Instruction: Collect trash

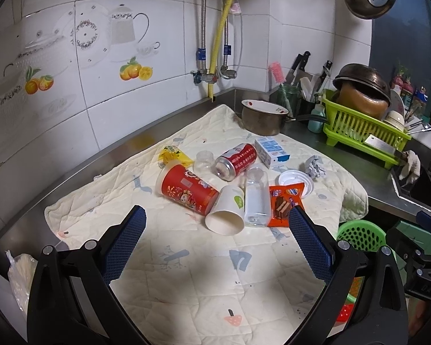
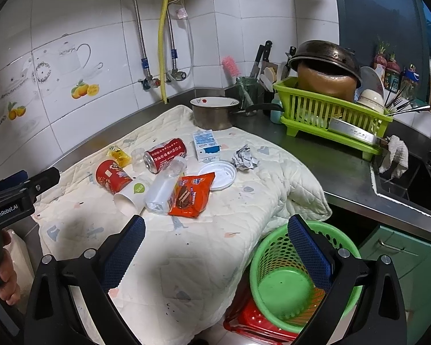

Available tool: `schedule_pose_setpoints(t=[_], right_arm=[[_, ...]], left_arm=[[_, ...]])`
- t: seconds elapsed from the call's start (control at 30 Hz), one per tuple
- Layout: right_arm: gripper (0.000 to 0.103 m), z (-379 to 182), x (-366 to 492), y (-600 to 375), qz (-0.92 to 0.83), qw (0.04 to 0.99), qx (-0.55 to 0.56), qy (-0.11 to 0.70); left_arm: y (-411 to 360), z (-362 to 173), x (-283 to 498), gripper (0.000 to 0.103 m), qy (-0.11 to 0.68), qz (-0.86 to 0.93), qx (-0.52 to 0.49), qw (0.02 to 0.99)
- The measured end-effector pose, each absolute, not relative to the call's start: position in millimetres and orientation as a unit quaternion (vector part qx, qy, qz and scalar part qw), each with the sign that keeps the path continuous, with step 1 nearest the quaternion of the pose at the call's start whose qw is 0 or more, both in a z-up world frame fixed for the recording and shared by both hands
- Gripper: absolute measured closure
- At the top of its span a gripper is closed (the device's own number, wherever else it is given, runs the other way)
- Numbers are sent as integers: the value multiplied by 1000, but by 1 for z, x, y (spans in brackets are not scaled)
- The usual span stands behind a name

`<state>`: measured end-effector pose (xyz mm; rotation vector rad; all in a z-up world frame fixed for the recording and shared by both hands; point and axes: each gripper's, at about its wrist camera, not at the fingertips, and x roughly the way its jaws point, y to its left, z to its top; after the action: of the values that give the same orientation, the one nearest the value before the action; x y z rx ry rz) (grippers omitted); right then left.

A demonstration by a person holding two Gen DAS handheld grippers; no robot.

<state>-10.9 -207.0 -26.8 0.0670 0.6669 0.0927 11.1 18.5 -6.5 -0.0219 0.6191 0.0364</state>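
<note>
While its jaws stand wide apart and empty, the left gripper [image 1: 217,215] hovers near the paper cup [image 1: 226,212] on the quilted cloth [image 1: 172,258]. Right wrist view: the right gripper [image 2: 216,224], likewise spread and empty, hangs beside the green basket [image 2: 284,284], with the paper cup well beyond.

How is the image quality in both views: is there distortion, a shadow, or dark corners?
Left wrist view: strong fisheye bending of the wall tiles, black corners, soft shadow on the quilted cloth. Right wrist view: same bending and vignette, and the green basket stays sharp.
</note>
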Motion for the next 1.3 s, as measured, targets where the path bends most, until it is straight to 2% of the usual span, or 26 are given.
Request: schedule_pose_setpoints(t=[0.5, 0.6, 0.87, 1.3], right_arm=[[9, -55, 29, -203, 84, 932, 41, 349], [17, -64, 44, -199, 101, 927, 45, 358], [26, -95, 89, -185, 130, 911, 55, 388], [40, -143, 158, -187, 138, 882, 122, 433]], left_arm=[[28, -16, 22, 5, 314, 27, -8, 949], [34, -20, 28, 5, 319, 31, -13, 947], [52, -27, 39, 7, 325, 45, -21, 944], [80, -43, 56, 15, 344, 66, -36, 936]])
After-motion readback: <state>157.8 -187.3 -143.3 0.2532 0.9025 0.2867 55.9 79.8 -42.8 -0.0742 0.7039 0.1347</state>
